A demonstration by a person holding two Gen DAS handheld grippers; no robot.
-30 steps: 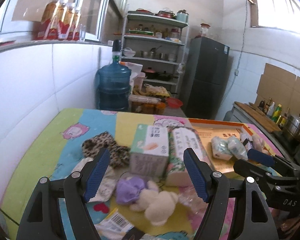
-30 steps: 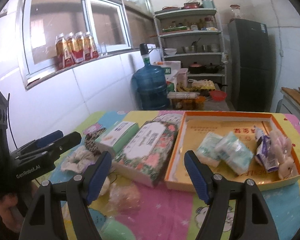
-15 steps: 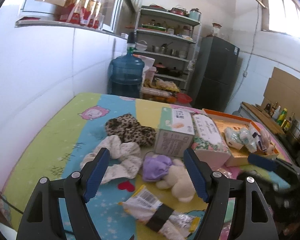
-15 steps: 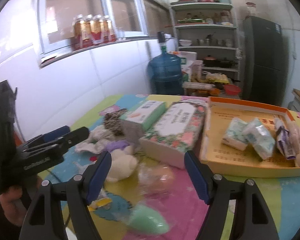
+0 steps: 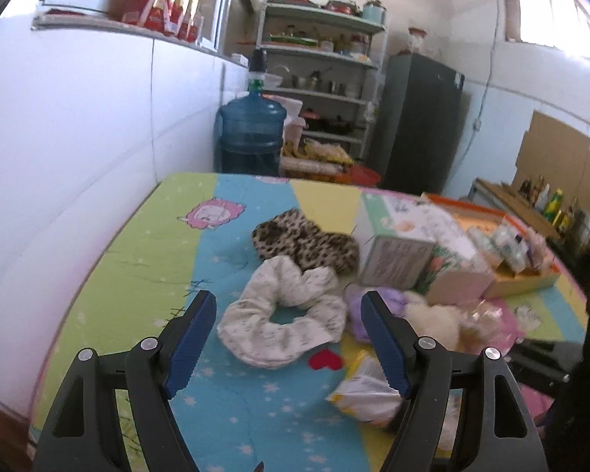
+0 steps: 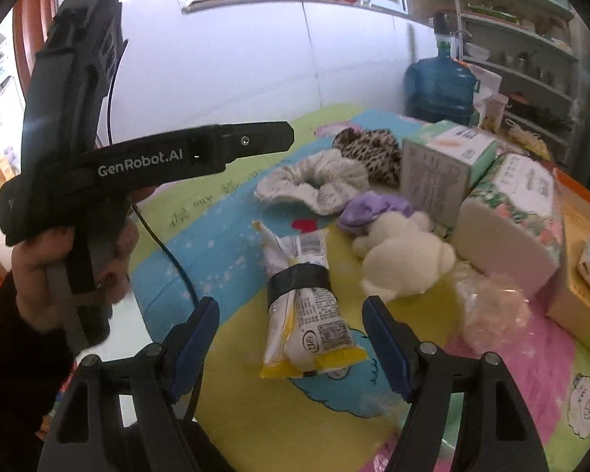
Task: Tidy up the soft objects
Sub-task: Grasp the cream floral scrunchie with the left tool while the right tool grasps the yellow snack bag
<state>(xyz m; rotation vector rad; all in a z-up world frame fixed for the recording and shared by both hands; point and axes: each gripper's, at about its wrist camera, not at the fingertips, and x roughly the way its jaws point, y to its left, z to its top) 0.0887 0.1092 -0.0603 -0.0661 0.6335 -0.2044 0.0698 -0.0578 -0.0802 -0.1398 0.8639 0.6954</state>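
Both tools dropped nearer; open right tool (image 6: 291, 338) frames taped packet (image 6: 306, 306).

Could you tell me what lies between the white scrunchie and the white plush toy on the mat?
A purple scrunchie lies there, between the white scrunchie and the plush toy and touching the toy; the right wrist view shows it best.

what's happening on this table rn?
A person holds a gripper in each hand over a cartoon-print table strewn with soft things; neither grips anything yet. The left gripper is open, lined up with a white scrunchie beside a leopard-print one. The right gripper is open above a taped yellow snack packet. A white plush toy lies nearby; the orange tray already holds tissue packs.
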